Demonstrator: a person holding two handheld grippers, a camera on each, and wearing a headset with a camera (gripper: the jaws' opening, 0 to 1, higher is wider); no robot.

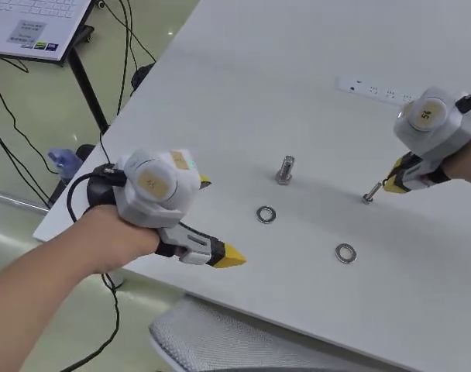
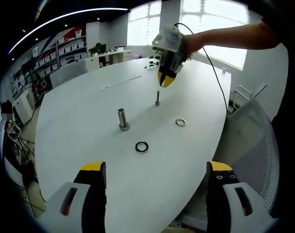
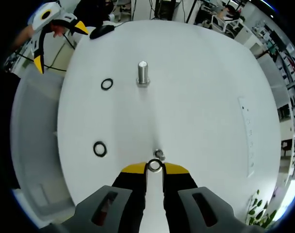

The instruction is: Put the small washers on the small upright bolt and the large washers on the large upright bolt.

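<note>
Starting on the left: my left gripper (image 1: 218,219) hangs over the near edge of the white table (image 1: 243,77). Its jaws are spread wide with nothing between them (its own view looks straight through the gap to bare tabletop). Ahead of its tips, well apart, the first loose washer (image 1: 266,214) lies flat. Just beyond that the large bolt (image 1: 285,169) stands upright on its head. Moving right, the second loose washer (image 1: 345,253) lies flat, closer to the near edge. Next comes the small bolt (image 1: 369,194), threads up. My right gripper (image 1: 390,186) is right beside the bolt's top. Its jaws are drawn almost together, pinching a small washer (image 3: 155,166) between the yellow tips. The bolt's tip sits just past that ring, nearly touching it. I cannot tell whether the ring is over the thread.
</note>
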